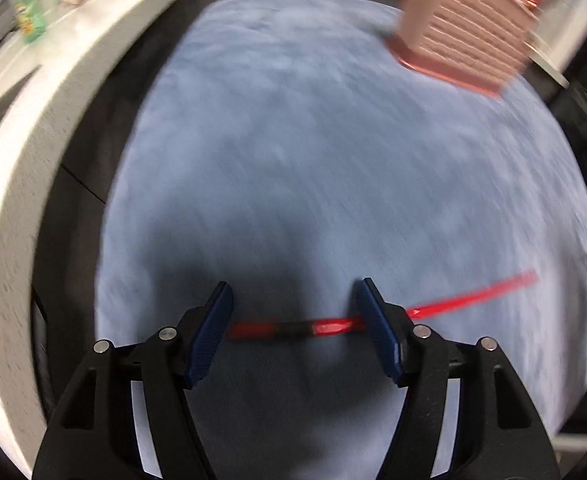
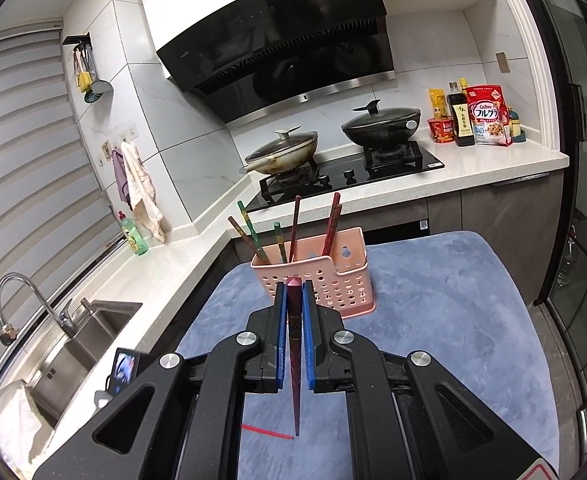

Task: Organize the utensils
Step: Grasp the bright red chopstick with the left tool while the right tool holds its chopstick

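Note:
A red chopstick (image 1: 469,294) lies on the blue mat (image 1: 313,140). My left gripper (image 1: 293,304) is open just above it, blue fingers on either side of its handle end. The pink holder (image 1: 465,36) stands at the mat's far right. In the right wrist view, my right gripper (image 2: 294,288) is shut on a dark maroon chopstick (image 2: 294,360), held upright with its tip down, above the mat (image 2: 453,300) and short of the pink perforated holder (image 2: 333,280), which holds several chopsticks (image 2: 295,228). The red chopstick (image 2: 267,431) shows below.
White countertop (image 1: 25,168) curves around the mat's left. The right wrist view shows a sink (image 2: 81,340) with faucet at left, a stove with two lidded pans (image 2: 281,152) behind, bottles and a cereal bag (image 2: 487,114) at back right, and a glass door at right.

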Motion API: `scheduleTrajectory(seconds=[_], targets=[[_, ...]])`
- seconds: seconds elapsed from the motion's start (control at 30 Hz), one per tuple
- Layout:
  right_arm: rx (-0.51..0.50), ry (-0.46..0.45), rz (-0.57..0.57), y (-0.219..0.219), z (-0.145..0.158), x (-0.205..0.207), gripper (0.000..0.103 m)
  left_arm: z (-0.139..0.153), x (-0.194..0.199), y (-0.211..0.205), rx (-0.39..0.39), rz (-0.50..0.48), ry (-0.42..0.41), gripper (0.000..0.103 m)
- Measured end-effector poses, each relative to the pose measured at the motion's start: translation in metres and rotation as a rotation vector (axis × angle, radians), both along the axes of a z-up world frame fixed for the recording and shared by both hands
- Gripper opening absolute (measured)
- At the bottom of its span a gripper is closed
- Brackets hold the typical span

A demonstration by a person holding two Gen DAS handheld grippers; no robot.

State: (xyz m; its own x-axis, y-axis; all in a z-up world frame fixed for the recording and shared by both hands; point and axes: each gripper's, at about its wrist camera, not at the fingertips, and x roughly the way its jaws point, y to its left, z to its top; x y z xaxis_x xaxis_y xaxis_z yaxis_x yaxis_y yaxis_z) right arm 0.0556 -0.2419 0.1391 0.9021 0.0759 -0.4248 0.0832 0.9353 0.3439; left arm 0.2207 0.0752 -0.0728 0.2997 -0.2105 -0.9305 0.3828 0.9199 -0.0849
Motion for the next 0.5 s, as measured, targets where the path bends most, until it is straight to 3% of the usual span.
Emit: scheduleTrajectory(seconds=[0.13,0.27,0.33,0.37,0.5], targets=[[0.01,-0.001,0.002,-0.001,-0.001,-0.008,0.007,0.002,-0.046,-0.002,-0.007,-0.06,0.004,0.062],[0.014,-0.004,0.002,-0.001,0.0,-0.017,0.007,0.006,-0.082,0.0,-0.093,-0.05,0.013,0.063],[0.013,-0.004,0.004,-0.001,0.0,-0.022,0.007,0.008,-0.097,0.0,-0.116,-0.052,-0.008,0.07],[0.014,-0.005,0.005,-0.002,0.0,-0.024,0.007,0.006,-0.102,-0.001,-0.116,-0.057,-0.011,0.076],[0.016,-0.011,0.008,-0.002,0.003,-0.032,0.007,-0.001,-0.119,-0.002,-0.064,-0.096,-0.066,0.077]])
